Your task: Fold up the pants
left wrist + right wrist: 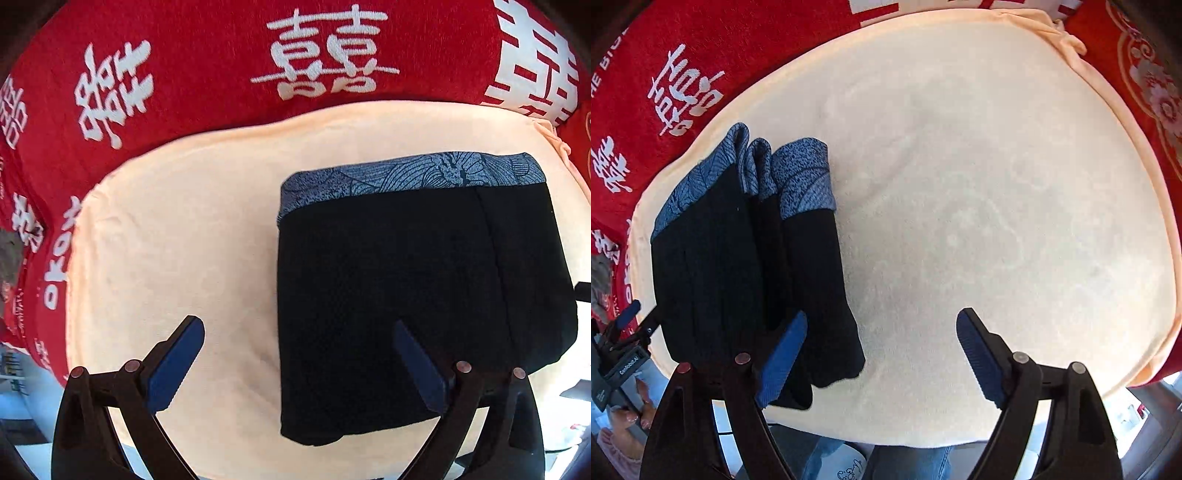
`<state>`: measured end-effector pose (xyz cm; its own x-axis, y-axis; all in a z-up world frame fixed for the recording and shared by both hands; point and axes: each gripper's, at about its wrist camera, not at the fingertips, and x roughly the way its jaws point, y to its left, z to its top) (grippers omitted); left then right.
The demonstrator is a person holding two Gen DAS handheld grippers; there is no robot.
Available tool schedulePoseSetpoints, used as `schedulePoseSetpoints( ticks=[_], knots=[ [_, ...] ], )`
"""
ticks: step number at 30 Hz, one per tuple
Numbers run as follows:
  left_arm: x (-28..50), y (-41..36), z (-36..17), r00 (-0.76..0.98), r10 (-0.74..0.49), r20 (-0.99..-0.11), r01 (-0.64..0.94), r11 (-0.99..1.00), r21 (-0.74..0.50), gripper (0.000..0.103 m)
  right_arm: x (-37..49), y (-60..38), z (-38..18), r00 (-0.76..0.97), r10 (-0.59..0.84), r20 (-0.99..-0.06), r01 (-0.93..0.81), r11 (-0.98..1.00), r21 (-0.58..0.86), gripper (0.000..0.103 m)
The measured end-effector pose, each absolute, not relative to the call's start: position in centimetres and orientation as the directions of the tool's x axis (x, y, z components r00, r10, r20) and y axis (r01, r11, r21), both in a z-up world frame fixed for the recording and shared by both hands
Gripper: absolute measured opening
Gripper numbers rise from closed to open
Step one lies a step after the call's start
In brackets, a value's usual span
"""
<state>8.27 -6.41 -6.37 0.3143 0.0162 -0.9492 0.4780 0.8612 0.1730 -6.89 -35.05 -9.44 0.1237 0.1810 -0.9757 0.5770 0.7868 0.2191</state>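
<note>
The pants [424, 295] are lying folded into a small black block with a blue patterned band at the far end. They are sitting on a peach cloth [177, 229], near its front edge. In the right wrist view the pants [746, 266] are resting toward the left side of the cloth [997, 184], and three folded layers are showing at the band end.

The left gripper [299, 354] is hanging spread wide over the front left edge of the pants, and nothing is between its pads. The right gripper [882, 350] is also spread wide, holding nothing, with one pad over the pants' front right corner and the other over bare cloth.

The folding is looking nearly done or done. Both grippers are letting go, I think. The front right corner is sticking out a little, so the next move may call for pressing it flat or tucking it in, gently, so the stack is not sliding apart.

Counting: one pair of pants, one peach cloth, one red cover [207, 55] with white signs under it, and two grippers. A hand [626, 421] is showing at the lower left, gripping the left tool.
</note>
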Motion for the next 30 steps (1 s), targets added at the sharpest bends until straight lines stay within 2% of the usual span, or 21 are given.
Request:
schedulePoseSetpoints(
  ticks=[6, 9, 15, 20, 30],
  knots=[
    [6.7, -4.6, -0.7, 0.347, -0.053, -0.936, 0.444, 0.889, 0.114, 0.102, -9.5, -32.1, -4.7, 0.160, 0.136, -0.978, 0.598, 0.775, 0.206, 0.088],
    [5.8, -4.6, 1.2, 0.327, -0.044, -0.944, 0.459, 0.880, 0.118, 0.102, -10.2, -30.2, -2.4, 0.153, 0.121, -0.981, 0.584, 0.790, 0.188, 0.095],
    [3.7, -4.3, 2.7, 0.238, -0.021, -0.971, 0.511, 0.853, 0.107, 0.102, -10.2, -26.1, 1.2, 0.145, 0.121, -0.982, 0.576, 0.797, 0.183, 0.095],
    [2.6, -3.0, 4.0, 0.183, -0.036, -0.982, 0.526, 0.848, 0.067, 0.102, -8.5, -23.2, 4.1, 0.140, 0.051, -0.989, 0.525, 0.843, 0.118, 0.095],
    [0.3, -2.3, 6.5, 0.221, 0.027, -0.975, 0.475, 0.870, 0.131, 0.102, -7.6, -21.3, 5.1, 0.057, 0.095, -0.994, 0.466, 0.878, 0.111, 0.095]
  ],
)
